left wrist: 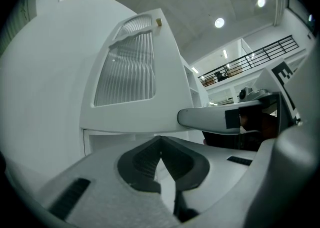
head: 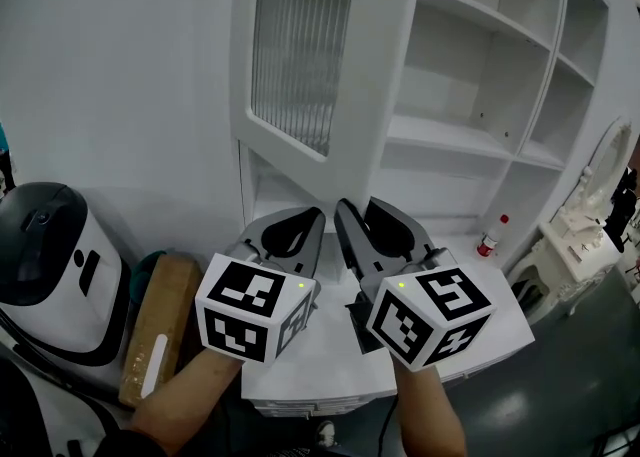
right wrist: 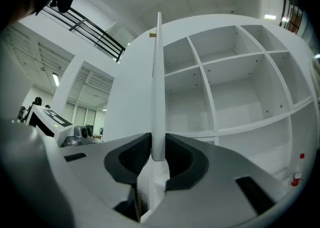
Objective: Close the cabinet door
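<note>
The white cabinet door with a ribbed glass panel stands swung out from the shelf cabinet. In the right gripper view I see the door edge-on, its lower end between the pads of my right gripper, which is shut on it. From the head view that right gripper sits just below the door's free corner. My left gripper is close beside it on the left. Its tips meet in the left gripper view, so the left gripper is shut with nothing in it, facing the door's glass front.
Open white shelves fill the cabinet behind the door. A red-capped bottle stands on the white counter. A black-and-white appliance and a brown box lie at the left. An ornate white furniture piece is at the right.
</note>
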Demonstrator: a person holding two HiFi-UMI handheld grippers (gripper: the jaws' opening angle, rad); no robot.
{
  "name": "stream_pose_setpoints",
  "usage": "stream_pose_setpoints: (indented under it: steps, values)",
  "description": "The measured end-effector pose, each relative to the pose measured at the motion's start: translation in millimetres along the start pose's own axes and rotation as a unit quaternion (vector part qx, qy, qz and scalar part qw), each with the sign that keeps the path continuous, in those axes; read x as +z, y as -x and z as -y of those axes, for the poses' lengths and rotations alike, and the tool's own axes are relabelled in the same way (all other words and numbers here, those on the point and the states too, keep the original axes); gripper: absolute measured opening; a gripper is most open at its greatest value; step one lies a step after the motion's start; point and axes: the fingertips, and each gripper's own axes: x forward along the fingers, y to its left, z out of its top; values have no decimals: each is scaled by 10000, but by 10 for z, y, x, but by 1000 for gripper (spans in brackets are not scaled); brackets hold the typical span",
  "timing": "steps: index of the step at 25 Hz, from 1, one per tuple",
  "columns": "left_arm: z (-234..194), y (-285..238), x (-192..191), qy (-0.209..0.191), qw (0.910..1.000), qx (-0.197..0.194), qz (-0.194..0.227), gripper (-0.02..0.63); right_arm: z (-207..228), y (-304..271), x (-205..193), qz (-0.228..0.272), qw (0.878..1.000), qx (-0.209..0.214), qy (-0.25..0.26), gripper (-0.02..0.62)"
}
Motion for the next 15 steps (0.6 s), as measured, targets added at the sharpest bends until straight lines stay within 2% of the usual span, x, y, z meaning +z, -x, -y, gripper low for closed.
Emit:
stream_pose_setpoints:
  steps: [15]
  values:
    - [100, -597, -28, -51, 10000, 84, -1, 11, 629, -197, -37, -52, 9995, 266, -160, 109]
